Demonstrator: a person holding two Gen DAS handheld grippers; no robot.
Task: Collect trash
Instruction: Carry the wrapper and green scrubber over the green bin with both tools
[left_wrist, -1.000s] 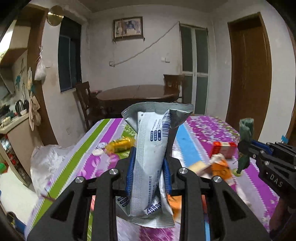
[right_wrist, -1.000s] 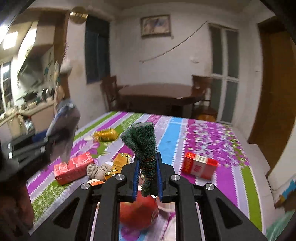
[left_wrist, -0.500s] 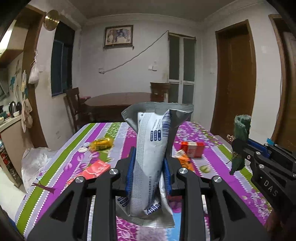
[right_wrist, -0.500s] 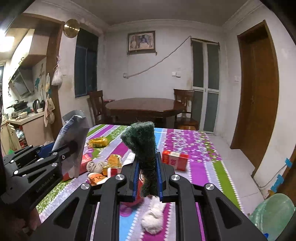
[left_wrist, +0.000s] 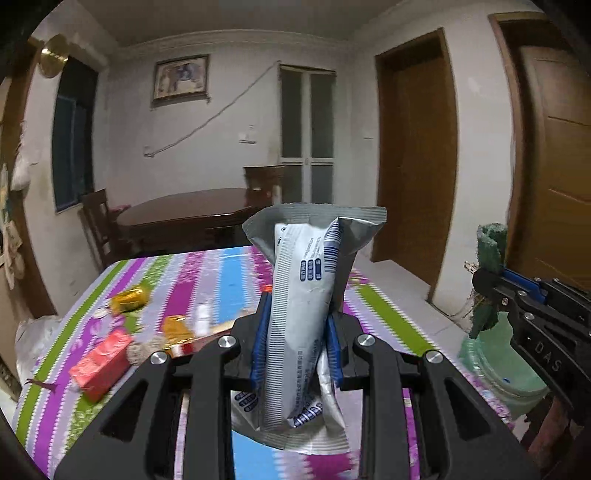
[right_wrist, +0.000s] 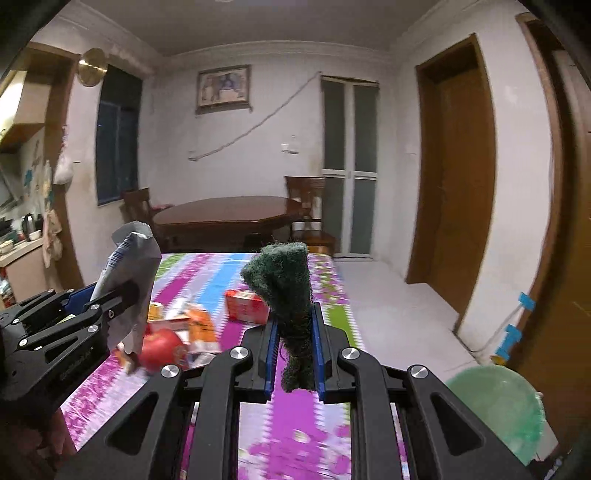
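left gripper (left_wrist: 295, 345) pinches a silver wrapper (left_wrist: 308, 306), right gripper (right_wrist: 295, 354) pinches a green scrubber (right_wrist: 286, 291), both above the striped table (right_wrist: 325, 291); the loosely held wrapper could slip before reaching the green-lined bin (right_wrist: 496, 406).

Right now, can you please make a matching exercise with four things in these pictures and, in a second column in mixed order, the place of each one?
Things:
1. grey wrapper
2. green scrubber
3. apple
4. green bin

Places:
A. on the floor, right of the table
B. in the jaws of the right gripper
C. on the striped tablecloth, among cartons
D. in the jaws of the left gripper

Pairs: 1-D, 2-B, 3-C, 4-A
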